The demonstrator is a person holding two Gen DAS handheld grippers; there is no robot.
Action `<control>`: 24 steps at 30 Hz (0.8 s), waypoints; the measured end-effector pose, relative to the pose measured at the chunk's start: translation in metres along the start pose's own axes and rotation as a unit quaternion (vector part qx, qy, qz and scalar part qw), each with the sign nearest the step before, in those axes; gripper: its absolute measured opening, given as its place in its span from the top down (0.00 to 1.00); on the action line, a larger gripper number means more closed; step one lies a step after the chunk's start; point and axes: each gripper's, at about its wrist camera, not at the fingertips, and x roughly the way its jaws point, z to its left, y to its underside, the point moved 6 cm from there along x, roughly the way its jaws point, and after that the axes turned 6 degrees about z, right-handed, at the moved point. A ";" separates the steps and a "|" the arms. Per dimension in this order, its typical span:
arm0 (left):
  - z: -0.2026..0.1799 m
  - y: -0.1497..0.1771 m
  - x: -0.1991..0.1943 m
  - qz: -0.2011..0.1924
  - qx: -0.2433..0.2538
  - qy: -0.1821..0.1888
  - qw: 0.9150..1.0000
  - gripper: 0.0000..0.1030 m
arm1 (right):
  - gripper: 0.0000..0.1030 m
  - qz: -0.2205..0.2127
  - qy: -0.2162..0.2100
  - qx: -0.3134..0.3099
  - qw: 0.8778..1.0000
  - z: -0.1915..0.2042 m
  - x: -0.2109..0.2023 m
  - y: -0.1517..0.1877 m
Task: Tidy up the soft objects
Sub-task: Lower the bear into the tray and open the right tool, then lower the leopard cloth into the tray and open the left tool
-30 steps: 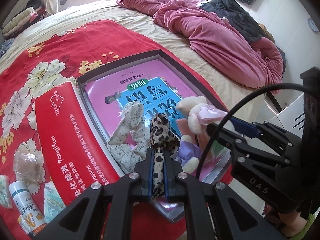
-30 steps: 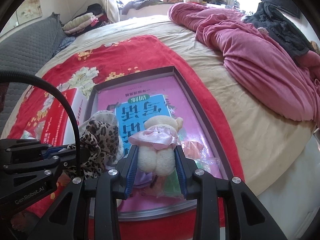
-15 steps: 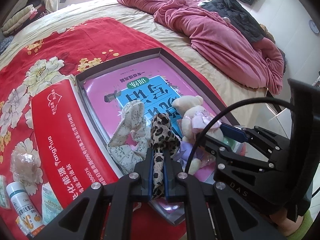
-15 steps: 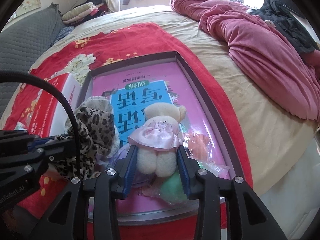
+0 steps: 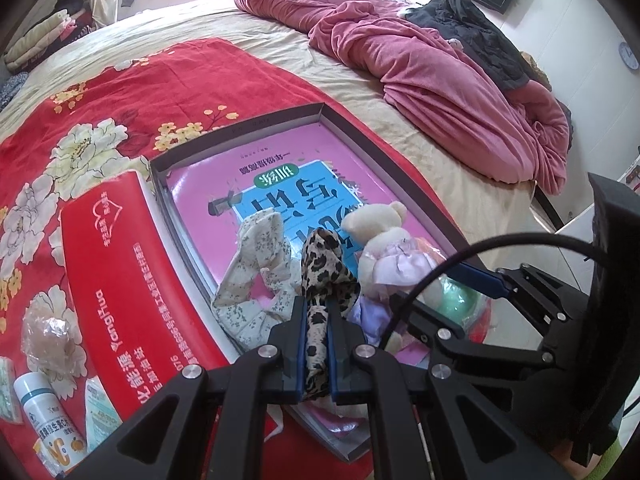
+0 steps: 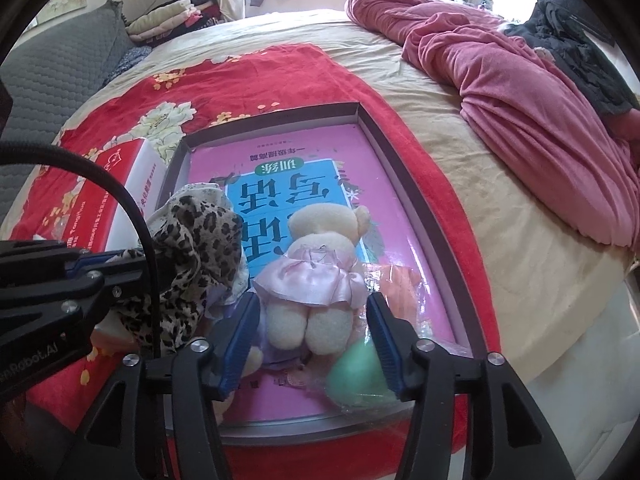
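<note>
My left gripper is shut on a leopard-print cloth, held over the near left part of a shallow grey box with a pink book inside. A floral cloth lies in the box beside it. My right gripper is open, its blue pads apart on either side of a cream teddy bear in a pink dress, which lies in the box. The bear and leopard cloth show in both views. A green soft ball in plastic lies by the right pad.
A red carton lies left of the box on a red floral blanket. A small bottle and packets lie at the near left. A pink duvet is heaped at the far right. The bed edge drops off to the right.
The right gripper's jaws have opened wider and released the teddy bear, which now rests in the box. The left gripper still holds the leopard cloth, hardly moved.
</note>
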 end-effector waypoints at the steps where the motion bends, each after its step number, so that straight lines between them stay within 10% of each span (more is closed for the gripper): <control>1: 0.000 -0.001 0.000 0.000 -0.001 0.001 1.000 0.92 | 0.39 -0.001 0.003 0.000 1.000 -0.001 -0.001 0.000; 14: 0.000 -0.001 0.003 0.013 -0.004 0.006 1.000 0.91 | 0.34 -0.025 0.027 0.033 0.999 -0.025 -0.030 -0.001; 24: -0.010 -0.002 -0.002 0.006 0.002 0.017 1.000 0.65 | 0.34 -0.030 0.039 0.048 0.998 -0.035 -0.042 0.001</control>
